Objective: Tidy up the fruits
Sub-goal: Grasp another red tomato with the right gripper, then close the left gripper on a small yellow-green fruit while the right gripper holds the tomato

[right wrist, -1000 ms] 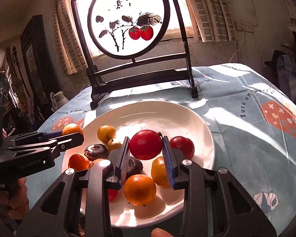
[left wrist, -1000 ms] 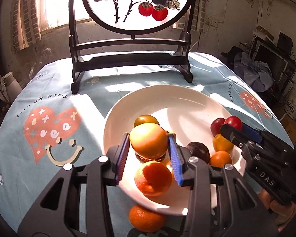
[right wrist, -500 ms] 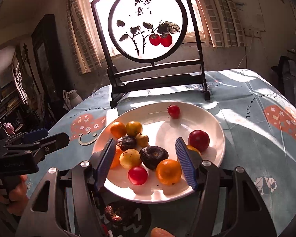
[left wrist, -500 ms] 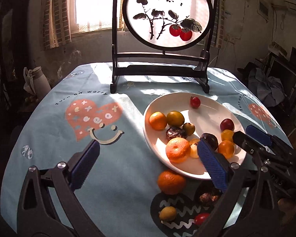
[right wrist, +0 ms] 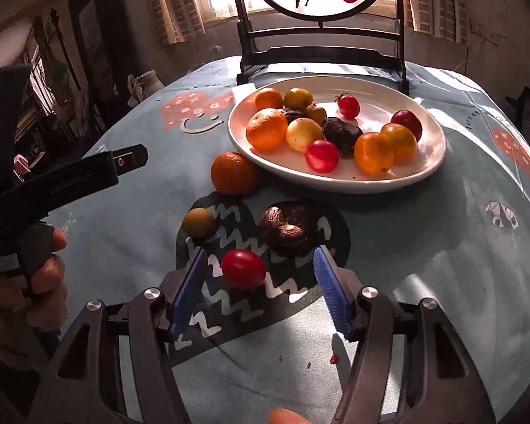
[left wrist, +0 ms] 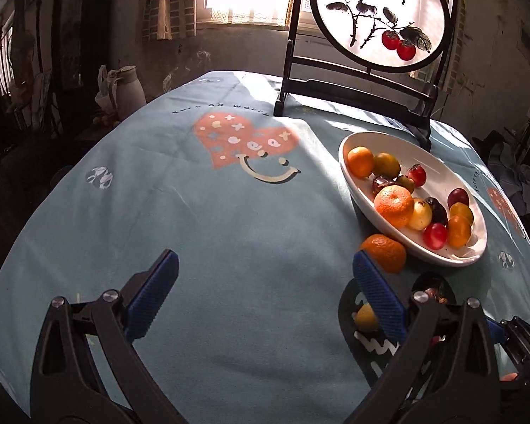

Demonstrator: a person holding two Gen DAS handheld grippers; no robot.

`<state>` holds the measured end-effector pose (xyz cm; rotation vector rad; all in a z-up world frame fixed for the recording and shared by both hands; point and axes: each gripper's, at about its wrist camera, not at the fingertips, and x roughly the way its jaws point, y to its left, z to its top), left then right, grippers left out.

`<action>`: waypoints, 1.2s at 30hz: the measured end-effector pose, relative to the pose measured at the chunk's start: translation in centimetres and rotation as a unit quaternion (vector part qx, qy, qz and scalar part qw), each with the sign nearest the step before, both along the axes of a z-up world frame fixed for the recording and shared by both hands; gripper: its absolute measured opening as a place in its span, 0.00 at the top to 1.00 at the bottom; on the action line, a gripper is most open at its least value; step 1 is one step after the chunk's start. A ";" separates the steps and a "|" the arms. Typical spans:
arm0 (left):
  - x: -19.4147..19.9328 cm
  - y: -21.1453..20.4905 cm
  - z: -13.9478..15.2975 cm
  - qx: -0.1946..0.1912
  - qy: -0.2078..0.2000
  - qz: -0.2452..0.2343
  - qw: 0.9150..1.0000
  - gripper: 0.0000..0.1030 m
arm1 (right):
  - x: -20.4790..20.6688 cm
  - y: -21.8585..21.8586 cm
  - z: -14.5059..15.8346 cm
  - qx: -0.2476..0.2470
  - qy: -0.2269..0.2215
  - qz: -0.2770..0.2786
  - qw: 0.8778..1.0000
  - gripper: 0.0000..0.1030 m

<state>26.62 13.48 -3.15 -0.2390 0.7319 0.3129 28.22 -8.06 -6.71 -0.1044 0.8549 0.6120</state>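
A white plate holds several oranges, tomatoes and dark fruits. On the blue tablecloth in front of it lie an orange, a small yellow-green fruit, a dark wrinkled fruit and a red tomato. My right gripper is open around the tomato, its pads clear of it. My left gripper stands wide open over bare cloth, left of the plate and the loose orange. Nothing is between its fingers.
A dark wooden stand with a round painted screen rises behind the plate. A white jug stands beyond the table's far left edge. In the right wrist view, a hand holds the left gripper's finger at the left.
Both grippers let go of the fruit they held over the plate, opened and drew back. The left swung left over the cloth. The right came back over the loose fruits.
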 end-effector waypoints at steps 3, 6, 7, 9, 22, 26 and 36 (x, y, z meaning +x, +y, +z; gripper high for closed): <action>-0.1 0.0 0.1 0.000 0.000 0.005 1.000 0.02 | -0.4 0.9 -0.6 -0.025 0.002 0.014 1.000 0.39; -0.1 -0.2 0.2 0.009 -0.001 0.007 1.000 0.02 | -0.3 1.2 -1.3 -0.033 0.012 0.025 0.999 0.43; -0.1 -0.2 0.3 0.009 0.000 0.006 1.000 0.02 | -0.2 1.3 -1.4 -0.033 0.014 0.028 0.999 0.44; -0.2 -0.2 0.4 0.008 -0.001 0.005 1.000 0.02 | 0.0 1.4 -1.7 -0.033 0.020 0.032 0.999 0.51; -0.8 0.0 1.1 0.002 -0.014 0.011 1.000 0.02 | 0.2 1.9 -2.0 -0.030 0.010 0.040 0.999 0.55; -0.8 -0.1 1.1 0.003 -0.013 0.009 1.000 0.02 | 0.2 2.2 -2.2 -0.036 0.004 0.039 0.999 0.63; -0.4 -0.5 0.7 0.006 -0.002 -0.002 1.000 0.02 | 0.6 -1.0 1.0 0.050 -0.003 0.008 0.999 0.72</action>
